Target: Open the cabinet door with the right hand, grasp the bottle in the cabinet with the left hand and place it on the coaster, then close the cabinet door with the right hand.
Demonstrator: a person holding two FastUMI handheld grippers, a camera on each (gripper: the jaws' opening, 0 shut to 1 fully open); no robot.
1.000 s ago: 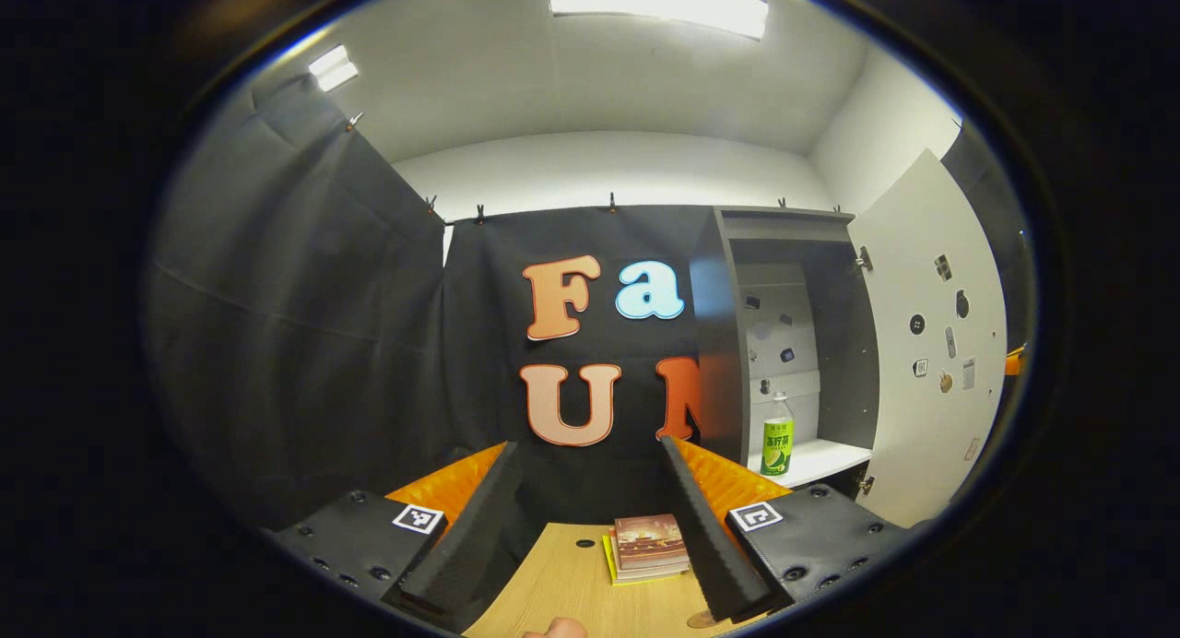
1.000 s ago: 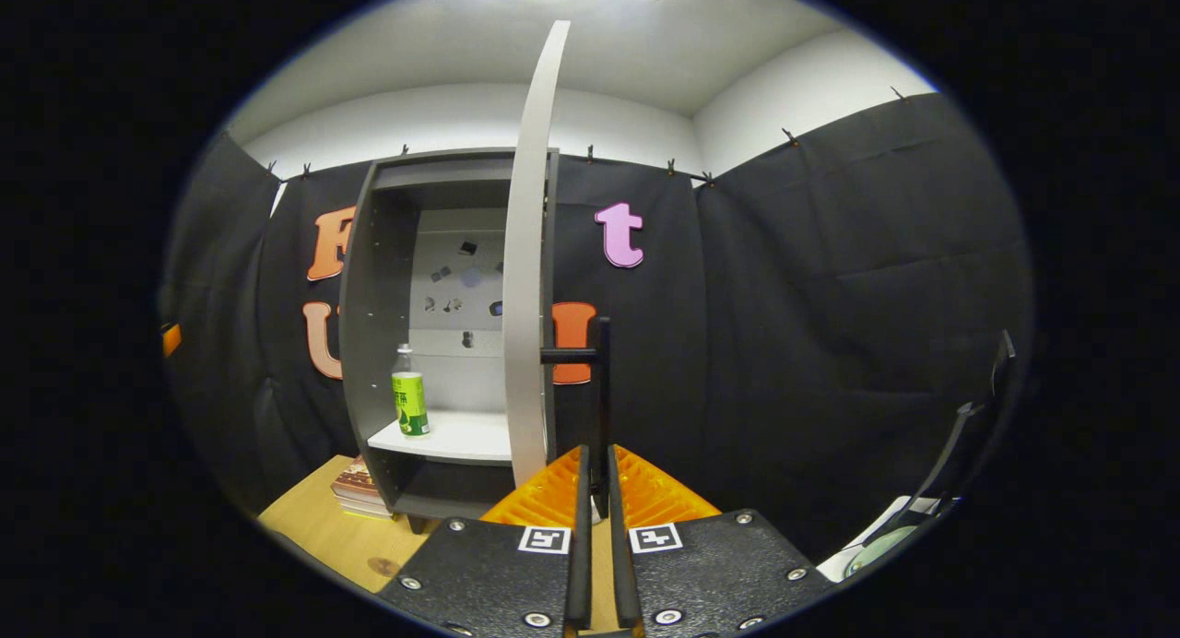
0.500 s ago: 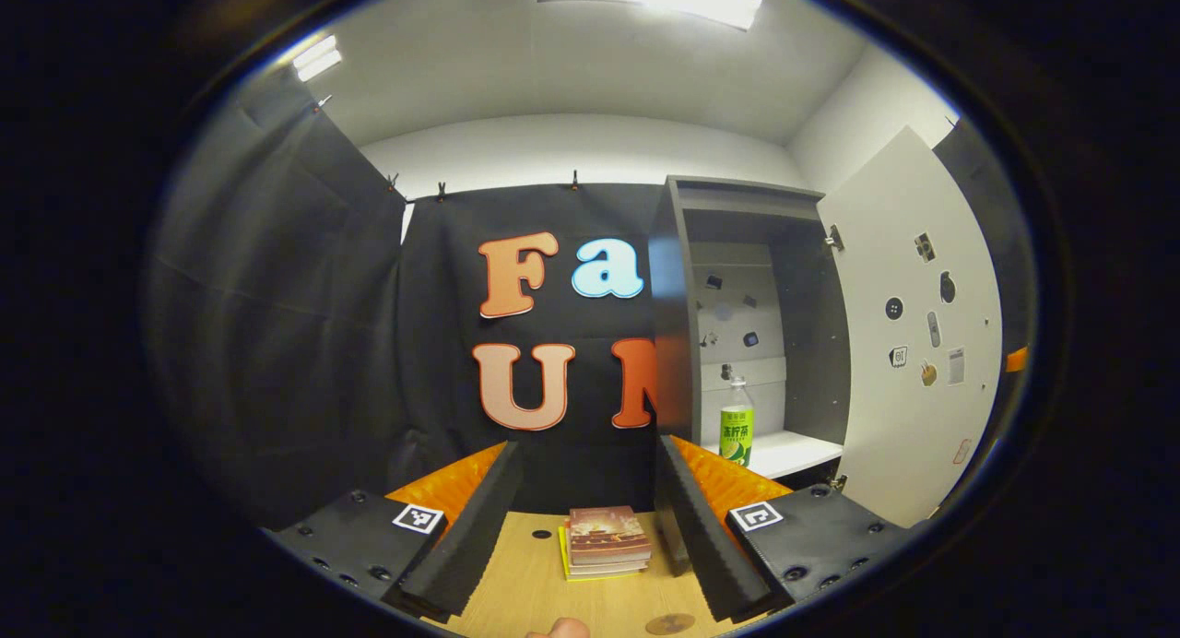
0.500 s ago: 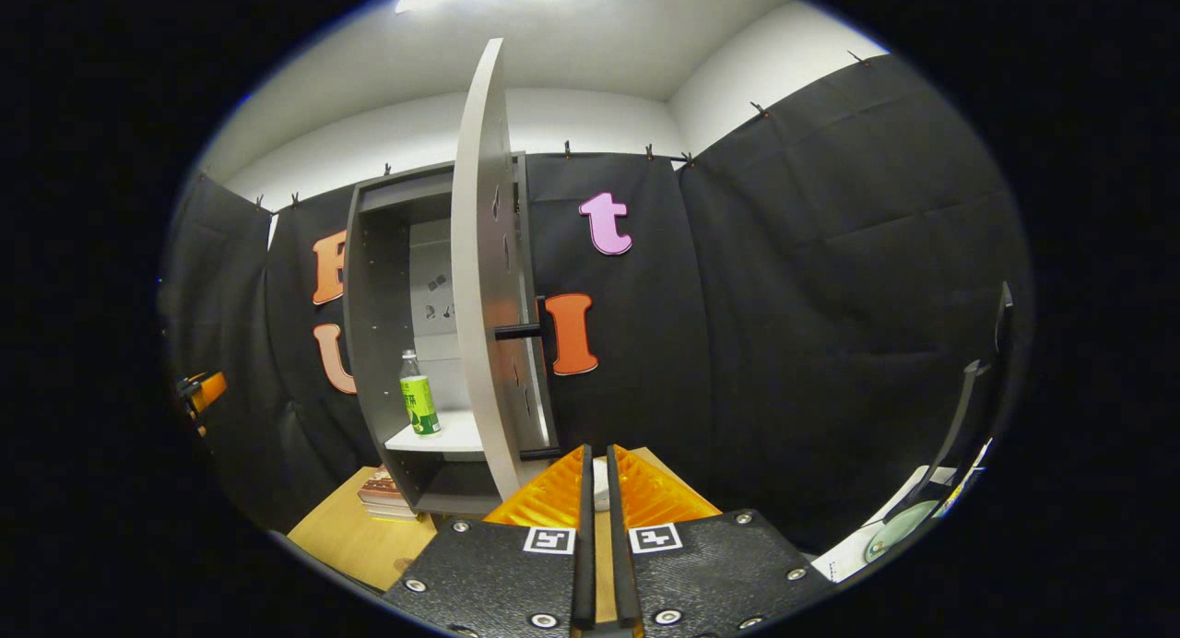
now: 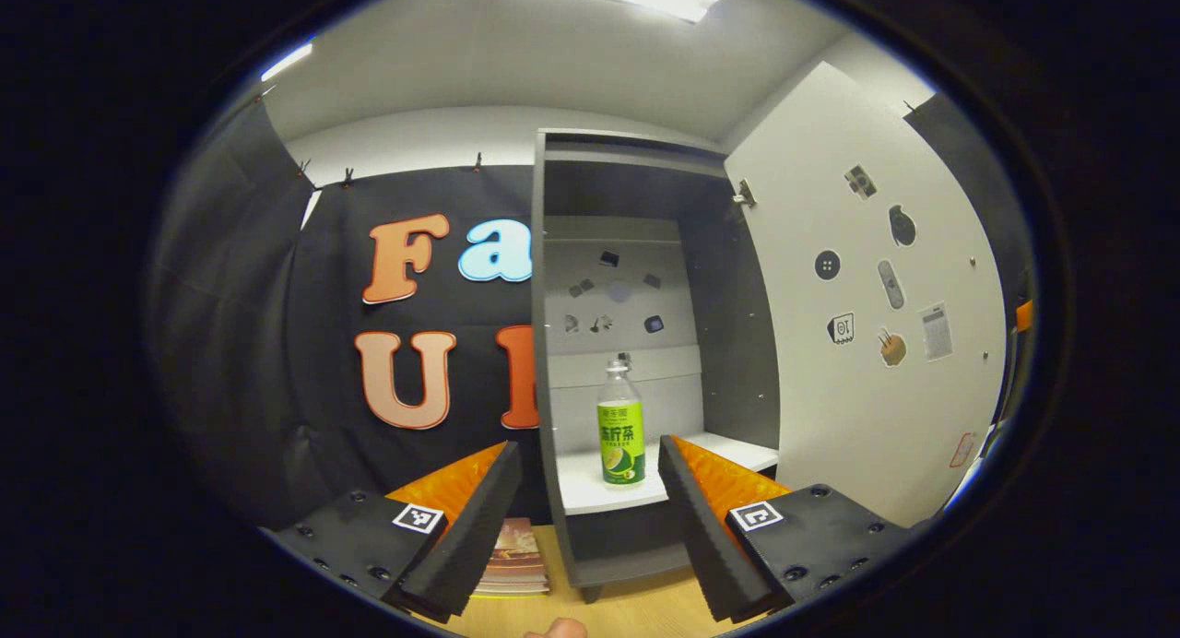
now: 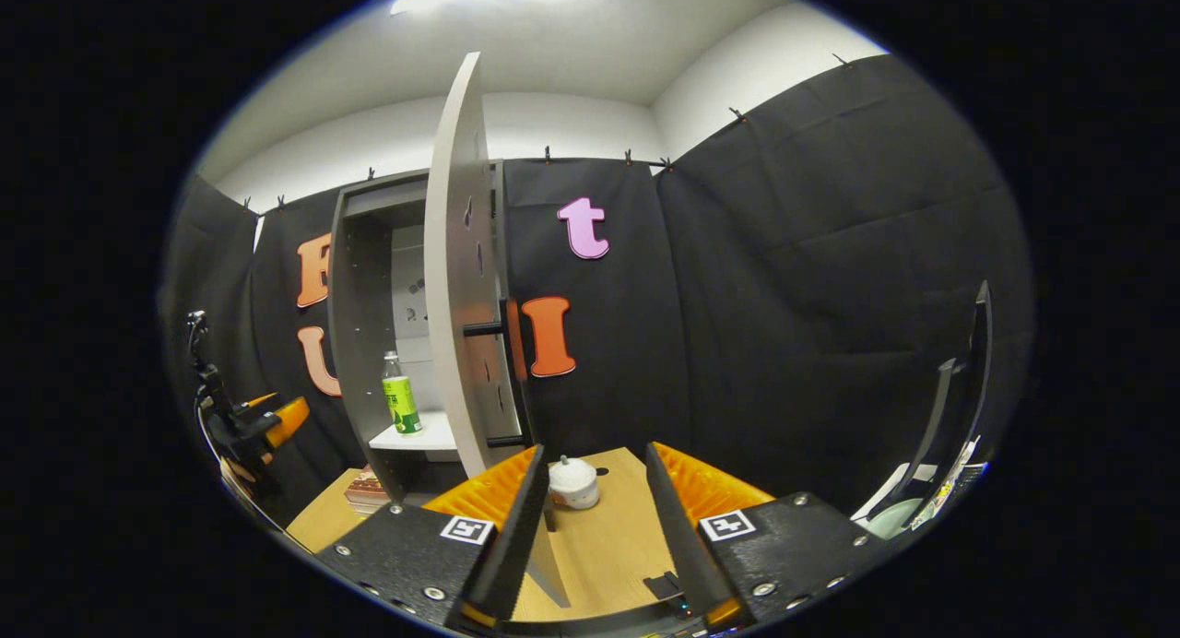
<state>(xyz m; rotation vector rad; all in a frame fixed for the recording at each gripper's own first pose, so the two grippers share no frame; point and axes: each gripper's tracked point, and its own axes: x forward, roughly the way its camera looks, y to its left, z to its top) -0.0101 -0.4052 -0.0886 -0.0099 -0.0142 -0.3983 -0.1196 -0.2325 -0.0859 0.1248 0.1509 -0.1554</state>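
Note:
The grey cabinet [image 5: 553, 343] stands with its white door [image 5: 867, 324] swung wide to the right. A clear bottle with a green label [image 5: 620, 431] is upright on the white shelf [image 5: 590, 490]. My left gripper [image 5: 586, 446] is open in front of the shelf, short of the bottle, which shows between its fingers. In the right gripper view I see the door [image 6: 456, 278] edge-on, its black handle [image 6: 484, 327] and the bottle [image 6: 399, 405]. My right gripper [image 6: 595, 452] is open and empty, apart from the handle. The left gripper [image 6: 249, 421] shows at far left.
A stack of books [image 5: 512, 555] lies on the wooden table [image 6: 627, 537] left of the cabinet's foot. A small white jar [image 6: 573, 483] sits on the table beyond my right fingers. A dark stand with a pale dish [image 6: 899, 518] is at far right.
My right gripper has come off the door handle, drawn back and opened. The door has swung wider. My left gripper has moved toward the cabinet, so the bottle now lies between its fingers.

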